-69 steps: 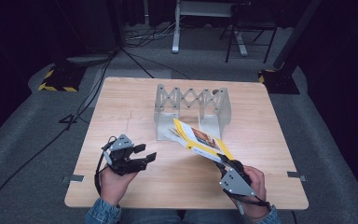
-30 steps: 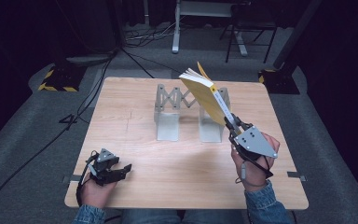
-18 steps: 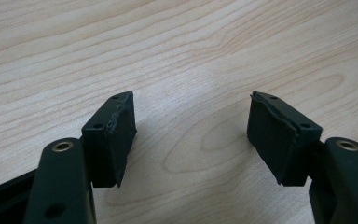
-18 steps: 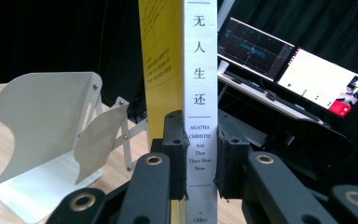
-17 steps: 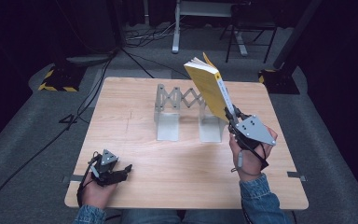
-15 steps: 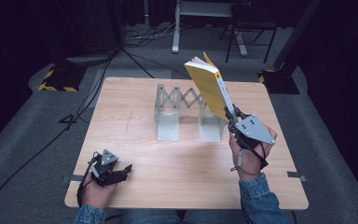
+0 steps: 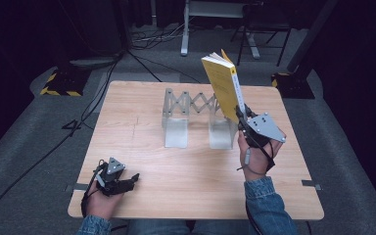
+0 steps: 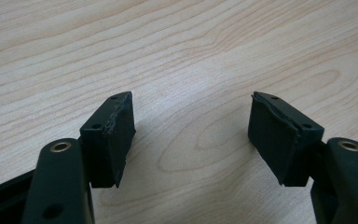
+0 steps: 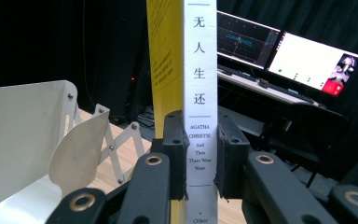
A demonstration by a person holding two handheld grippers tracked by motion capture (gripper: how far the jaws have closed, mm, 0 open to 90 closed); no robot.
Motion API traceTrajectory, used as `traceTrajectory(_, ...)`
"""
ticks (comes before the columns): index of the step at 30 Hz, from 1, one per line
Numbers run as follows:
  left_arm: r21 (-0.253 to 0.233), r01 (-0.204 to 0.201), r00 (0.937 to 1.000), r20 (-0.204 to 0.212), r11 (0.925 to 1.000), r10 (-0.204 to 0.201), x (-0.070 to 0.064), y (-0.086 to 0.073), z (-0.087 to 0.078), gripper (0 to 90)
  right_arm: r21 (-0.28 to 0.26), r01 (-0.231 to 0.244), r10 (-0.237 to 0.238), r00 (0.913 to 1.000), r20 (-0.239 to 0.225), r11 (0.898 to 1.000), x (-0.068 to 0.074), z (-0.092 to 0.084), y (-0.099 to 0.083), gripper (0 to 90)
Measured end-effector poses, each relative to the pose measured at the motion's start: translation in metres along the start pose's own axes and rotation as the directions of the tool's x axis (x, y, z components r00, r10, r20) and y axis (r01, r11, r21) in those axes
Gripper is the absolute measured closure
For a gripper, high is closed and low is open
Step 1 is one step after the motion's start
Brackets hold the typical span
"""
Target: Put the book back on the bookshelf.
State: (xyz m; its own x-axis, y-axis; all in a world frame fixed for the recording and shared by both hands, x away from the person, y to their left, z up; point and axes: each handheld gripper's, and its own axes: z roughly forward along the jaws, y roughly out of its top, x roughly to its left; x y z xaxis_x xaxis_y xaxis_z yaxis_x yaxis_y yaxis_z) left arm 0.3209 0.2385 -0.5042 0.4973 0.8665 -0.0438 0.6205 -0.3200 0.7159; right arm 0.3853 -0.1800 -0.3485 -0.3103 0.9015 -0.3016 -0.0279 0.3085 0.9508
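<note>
High view shows the right gripper [image 7: 238, 113] pinching a yellow book [image 7: 221, 84] by its spine, upright above the right end of the metal rack [image 7: 176, 125], while the left gripper [image 7: 129, 180] rests near the table [image 7: 142, 103] edge, jaws spread and empty.

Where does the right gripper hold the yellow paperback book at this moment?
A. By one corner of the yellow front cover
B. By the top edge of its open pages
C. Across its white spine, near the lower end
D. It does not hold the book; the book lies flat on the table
C: in the right gripper view, the right gripper has its two black pads pressed on both sides of the white spine of the yellow paperback book, low on the spine, and the book rises upright above it.
</note>
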Motion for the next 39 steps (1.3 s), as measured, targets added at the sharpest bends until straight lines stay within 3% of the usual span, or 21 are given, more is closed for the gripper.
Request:
traceTrajectory(11,0.000,-0.005,1.0000,0.003,1.0000,0.005,-0.001,0.001,0.001,32.4,0.006,-0.101,0.100,0.9947,0.021,0.995,0.007,0.013,-0.026,77.2)
traceTrajectory(28,0.001,-0.018,0.9998,0.006,0.9998,0.018,-0.004,0.002,0.002,32.5,0.043,-0.134,0.133,0.9909,0.022,0.990,0.018,0.022,-0.059,77.0)
traceTrajectory(39,0.001,-0.022,0.9997,0.001,0.9997,0.022,-0.004,0.002,0.002,32.5,0.028,-0.144,0.144,0.9895,0.011,0.989,0.022,0.023,-0.073,76.9)
